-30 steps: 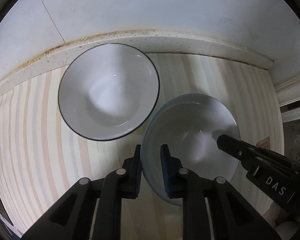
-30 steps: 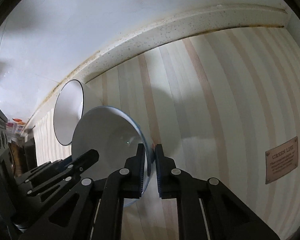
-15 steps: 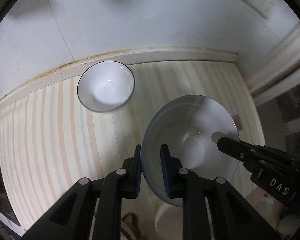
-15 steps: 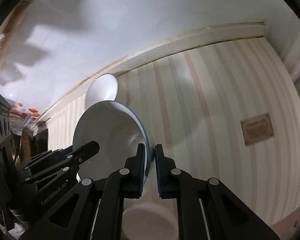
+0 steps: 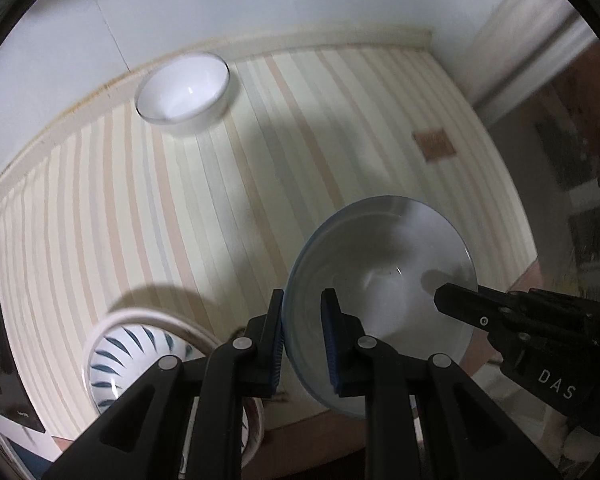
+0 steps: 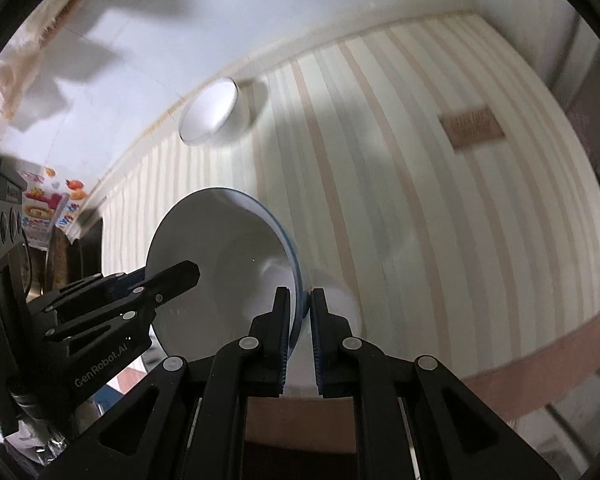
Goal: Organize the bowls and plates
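Above the striped tabletop (image 5: pixel 180 208), the left gripper (image 5: pixel 302 344) and right gripper (image 6: pixel 299 336) each clamp the blue-rimmed bowl's (image 5: pixel 380 280) rim, carrying it, probably toward nesting in the fern-patterned bowl (image 5: pixel 140 352), which needs careful alignment.

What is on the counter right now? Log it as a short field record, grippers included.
held item: blue-rimmed bowl, tilted and lifted above the striped mat
left gripper: shut on the bowl's near rim
right gripper: shut on the opposite rim
far item: white bowl, upright near the wall, apart from the held bowl
near item: blue-patterned dish at the mat's near edge, partly hidden by the left gripper
mat label: brown tag, text unreadable
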{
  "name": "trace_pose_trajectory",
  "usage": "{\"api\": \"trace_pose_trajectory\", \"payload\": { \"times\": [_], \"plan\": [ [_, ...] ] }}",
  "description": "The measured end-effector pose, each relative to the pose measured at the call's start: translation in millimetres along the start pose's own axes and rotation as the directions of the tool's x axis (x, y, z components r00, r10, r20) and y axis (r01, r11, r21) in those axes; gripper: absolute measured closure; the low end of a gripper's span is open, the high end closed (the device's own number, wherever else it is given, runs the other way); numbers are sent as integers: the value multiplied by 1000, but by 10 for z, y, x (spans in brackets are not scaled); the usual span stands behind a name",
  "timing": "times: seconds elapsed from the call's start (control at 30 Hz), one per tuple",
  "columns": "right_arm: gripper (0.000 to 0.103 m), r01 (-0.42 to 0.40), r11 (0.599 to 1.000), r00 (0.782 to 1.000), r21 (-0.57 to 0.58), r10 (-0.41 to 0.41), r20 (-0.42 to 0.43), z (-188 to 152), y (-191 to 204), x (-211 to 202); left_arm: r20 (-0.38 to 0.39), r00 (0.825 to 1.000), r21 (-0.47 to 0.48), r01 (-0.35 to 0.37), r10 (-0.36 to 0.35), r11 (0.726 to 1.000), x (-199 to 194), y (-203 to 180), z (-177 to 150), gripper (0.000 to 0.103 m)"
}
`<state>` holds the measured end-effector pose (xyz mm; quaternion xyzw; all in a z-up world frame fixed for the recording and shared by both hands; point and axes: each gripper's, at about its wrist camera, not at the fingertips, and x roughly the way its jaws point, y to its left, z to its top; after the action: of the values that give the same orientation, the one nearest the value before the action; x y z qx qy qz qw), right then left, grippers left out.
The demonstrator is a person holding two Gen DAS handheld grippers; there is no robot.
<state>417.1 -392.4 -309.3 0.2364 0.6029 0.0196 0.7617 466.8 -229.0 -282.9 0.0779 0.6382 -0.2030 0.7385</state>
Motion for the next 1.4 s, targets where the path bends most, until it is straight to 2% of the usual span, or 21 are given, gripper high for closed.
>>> {"api": "trace_pose_trajectory", "payload": {
  "times": [0.27, 0.53, 0.83, 1.1, 1.4],
  "plan": [
    [92, 34, 999, 998, 36, -32, -50, -256, -212, 283, -68, 997, 56, -38, 42, 998, 281, -111, -182, 88],
    [91, 48, 998, 997, 35, -46, -65, -289, -239, 384, -97, 992, 91, -74, 83, 993, 436, -147, -251, 88],
    [91, 66, 997, 995, 25, -64, -80, -241, -227, 454, -96, 989, 110, -104, 115, 989, 509, -210, -273, 88],
    [91, 83, 996, 992, 16, -81, -94, -166, -204, 486, -100, 988, 97, -108, 117, 989, 545, -197, -271, 88],
    [90, 70, 997, 992, 24, -67, -110, -118, -220, 466, -110, 990, 57, -80, 86, 995, 450, -117, -313, 88]
  ]
}}
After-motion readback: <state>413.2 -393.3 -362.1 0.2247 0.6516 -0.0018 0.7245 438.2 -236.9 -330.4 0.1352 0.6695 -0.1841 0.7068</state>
